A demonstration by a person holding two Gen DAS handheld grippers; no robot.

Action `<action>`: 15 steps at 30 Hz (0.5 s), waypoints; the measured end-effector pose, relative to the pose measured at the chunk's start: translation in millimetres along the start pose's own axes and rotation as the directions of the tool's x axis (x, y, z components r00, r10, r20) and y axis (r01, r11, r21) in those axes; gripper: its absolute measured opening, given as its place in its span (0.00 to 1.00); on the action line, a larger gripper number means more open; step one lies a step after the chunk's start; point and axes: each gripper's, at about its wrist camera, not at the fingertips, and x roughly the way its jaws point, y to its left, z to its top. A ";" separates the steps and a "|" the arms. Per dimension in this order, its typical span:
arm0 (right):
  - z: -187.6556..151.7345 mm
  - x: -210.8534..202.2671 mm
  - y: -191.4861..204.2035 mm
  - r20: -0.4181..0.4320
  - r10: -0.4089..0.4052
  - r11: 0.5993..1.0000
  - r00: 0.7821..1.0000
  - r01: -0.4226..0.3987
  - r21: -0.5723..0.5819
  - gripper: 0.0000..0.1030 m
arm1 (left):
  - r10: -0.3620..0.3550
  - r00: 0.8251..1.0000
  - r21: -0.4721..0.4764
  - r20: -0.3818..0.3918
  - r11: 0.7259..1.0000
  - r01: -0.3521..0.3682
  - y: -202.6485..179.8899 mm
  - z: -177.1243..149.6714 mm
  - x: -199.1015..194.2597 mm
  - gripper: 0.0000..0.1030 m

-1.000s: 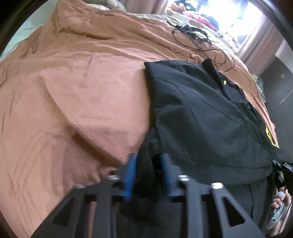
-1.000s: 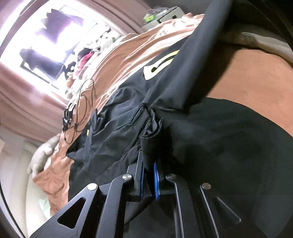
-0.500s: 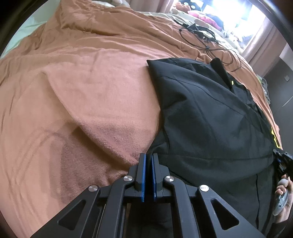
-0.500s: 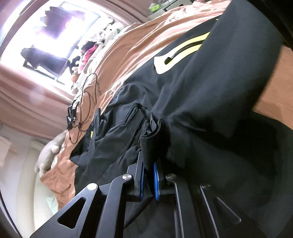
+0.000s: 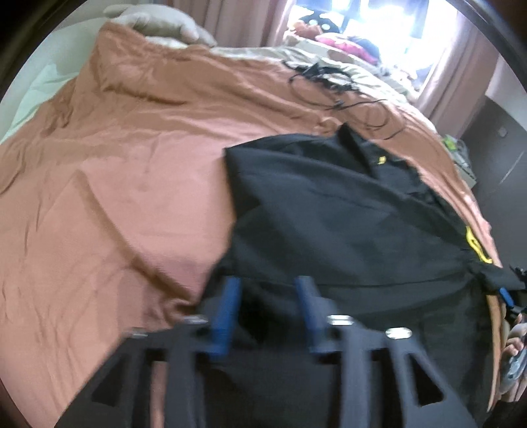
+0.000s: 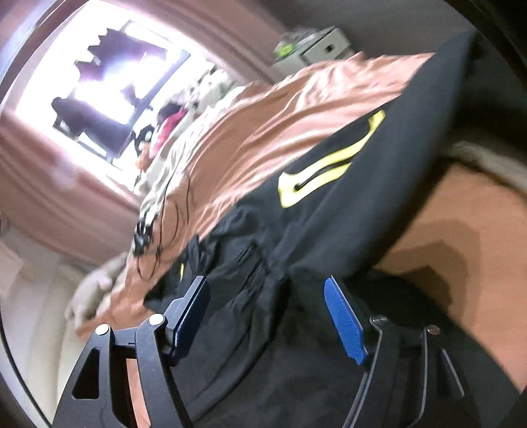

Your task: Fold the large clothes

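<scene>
Across the bed [image 5: 131,171], black jacket [image 5: 346,224] lies flat, near hem folded up. Left tool [image 5: 266,306] and right tool [image 6: 266,316] just opened, pads apart, cloth released. One fold done; more folds likely left.

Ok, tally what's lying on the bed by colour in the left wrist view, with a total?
Black: 2, the black garment with yellow markings and the tangled black cable.
Terracotta-orange: 1, the terracotta-orange blanket.
Beige: 1, the beige pillow.
Total: 4
</scene>
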 end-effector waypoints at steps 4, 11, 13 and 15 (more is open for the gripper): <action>12.6 -35.2 -6.7 0.019 -0.028 0.997 0.999 0.029 -0.072 0.70 | -0.041 0.997 0.009 0.072 0.999 0.041 -26.1 -0.1 -23.9 0.75; 69.2 -98.7 -22.2 0.091 -0.129 0.979 0.987 0.141 -0.144 0.70 | -0.097 0.990 -0.006 0.101 0.995 0.098 -74.9 -7.1 -42.8 0.75; 86.0 -114.6 -27.4 0.109 -0.151 0.973 0.983 0.167 -0.157 0.70 | -0.116 0.988 0.000 0.100 0.993 0.116 -89.8 -8.4 -45.4 0.75; 98.9 -126.1 -31.3 0.133 -0.184 0.966 0.974 0.204 -0.160 0.70 | -0.128 0.986 -0.006 0.106 0.992 0.129 -101.8 -10.2 -48.1 0.75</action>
